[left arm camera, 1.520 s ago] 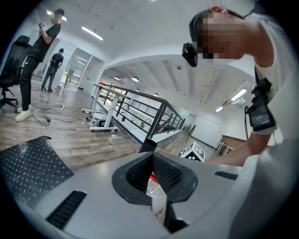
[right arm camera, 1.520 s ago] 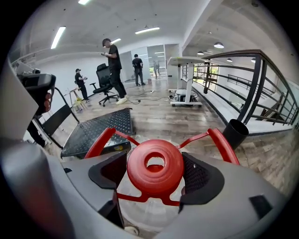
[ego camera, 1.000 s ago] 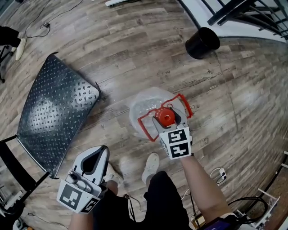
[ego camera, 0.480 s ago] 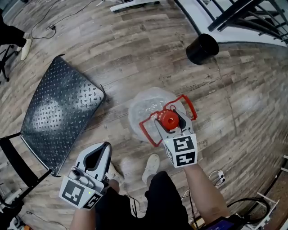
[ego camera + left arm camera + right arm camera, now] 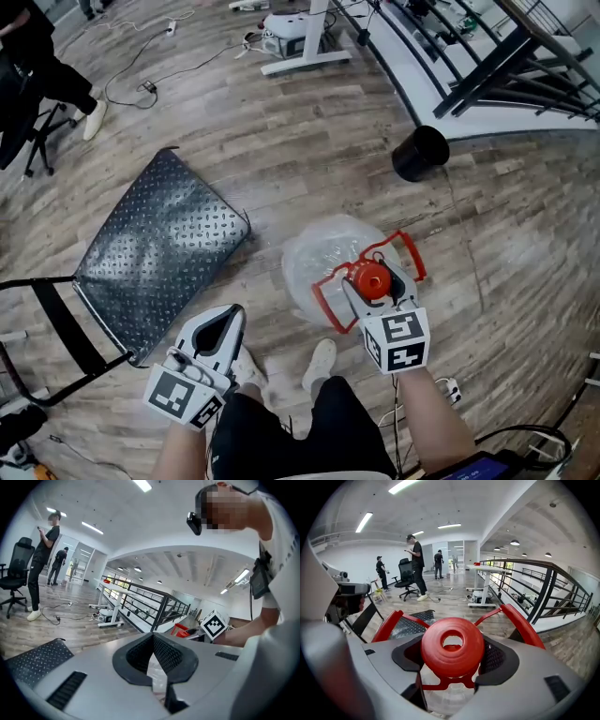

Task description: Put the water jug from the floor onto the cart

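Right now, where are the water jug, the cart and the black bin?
water jug (image 5: 311, 261), head view, on its clear body.
cart (image 5: 159, 248), head view, on its bare diamond-plate deck.
black bin (image 5: 413, 160), head view, on its side wall.

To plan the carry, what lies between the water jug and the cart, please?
Only bare wooden floor separates water jug and cart, in the head view.

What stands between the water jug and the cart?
Nothing visible does. Only bare floor shows between the water jug, held in the right gripper, and the cart. The left gripper is off that line.
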{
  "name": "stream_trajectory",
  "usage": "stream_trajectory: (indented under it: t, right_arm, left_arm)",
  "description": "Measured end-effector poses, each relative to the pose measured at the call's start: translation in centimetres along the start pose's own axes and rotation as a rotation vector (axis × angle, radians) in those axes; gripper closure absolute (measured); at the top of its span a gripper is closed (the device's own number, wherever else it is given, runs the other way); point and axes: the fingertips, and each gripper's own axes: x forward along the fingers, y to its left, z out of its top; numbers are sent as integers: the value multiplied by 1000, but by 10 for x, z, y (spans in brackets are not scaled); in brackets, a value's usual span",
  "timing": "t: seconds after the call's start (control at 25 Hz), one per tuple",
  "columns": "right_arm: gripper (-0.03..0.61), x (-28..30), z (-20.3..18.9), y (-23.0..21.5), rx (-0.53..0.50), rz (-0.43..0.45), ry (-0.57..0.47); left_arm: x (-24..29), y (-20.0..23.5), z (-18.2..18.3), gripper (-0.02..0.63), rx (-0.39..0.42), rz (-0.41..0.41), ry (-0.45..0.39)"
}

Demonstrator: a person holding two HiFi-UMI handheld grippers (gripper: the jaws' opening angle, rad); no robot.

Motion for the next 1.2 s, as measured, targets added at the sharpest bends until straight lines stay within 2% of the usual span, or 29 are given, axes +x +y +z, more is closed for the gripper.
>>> stream_trajectory:
  t: [0.2,0.48,0.8,1.2]
  right_arm:
    - [264,-46,35,25,-13,5,-10]
    - [264,-65,72,65,-69,58,6]
    - [264,-47,93,137,-136,131,25]
    - [264,-5,141,254,-198,241,-1]
  left_arm:
    - [-41,-1,28,615,-7,31,-43]
    - [-90,21,45,615,-42,127,-88]
    - [-155,71,51,615,-81,244,-159]
    - [-273,164,55,615,-71,439,-222]
